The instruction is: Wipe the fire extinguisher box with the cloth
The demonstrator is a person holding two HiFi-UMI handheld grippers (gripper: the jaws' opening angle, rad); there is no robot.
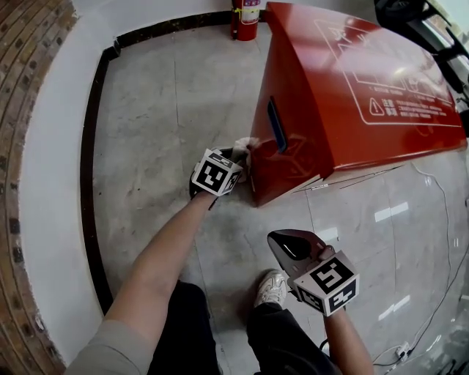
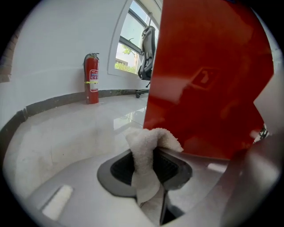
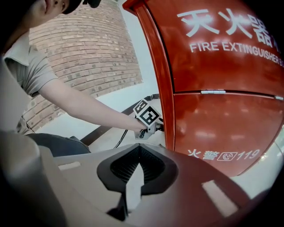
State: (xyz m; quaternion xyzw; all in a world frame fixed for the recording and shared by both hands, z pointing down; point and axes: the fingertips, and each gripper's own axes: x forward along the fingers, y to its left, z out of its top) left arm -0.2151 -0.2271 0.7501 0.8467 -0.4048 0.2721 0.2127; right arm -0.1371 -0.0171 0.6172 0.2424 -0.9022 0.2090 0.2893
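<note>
Where the red fire extinguisher box [image 1: 352, 88] stands on the pale tiled floor [image 1: 161, 110], the left gripper [image 1: 236, 160] is down at the lower part of its narrow side, near the front corner. Its jaws are clamped on a white cloth [image 2: 148, 148]. The cloth is bunched between them, and a loose tuft folds over the tips toward the red panel. From the head view the cloth appears to meet the box's edge, though I cannot confirm firm contact.

The right gripper [image 1: 292, 247] hangs lower and nearer the person, well apart from the box. Its jaws are closed together with nothing between them. A single fire extinguisher [image 1: 247, 18] stands against the far wall, clear of the work.

Assessment of materials:
- **Cloth:** It reads as soft terry, light and limp. It will sag and fold instead of pushing back, so the hold should stay deep in the bunch, leaving a pad of fabric proud of the tips to meet the surface.
- **Box:** It looks like stiff painted sheet metal, glossy and smooth, and the cloth should slide over it easily. It is likely heavy enough to stay put under light strokes.

Risk noted: with so little cloth ahead of the jaws, hard tips could scrape the paint. If steadying is wanted, the free gripper could bear on the box's top edge.
</note>
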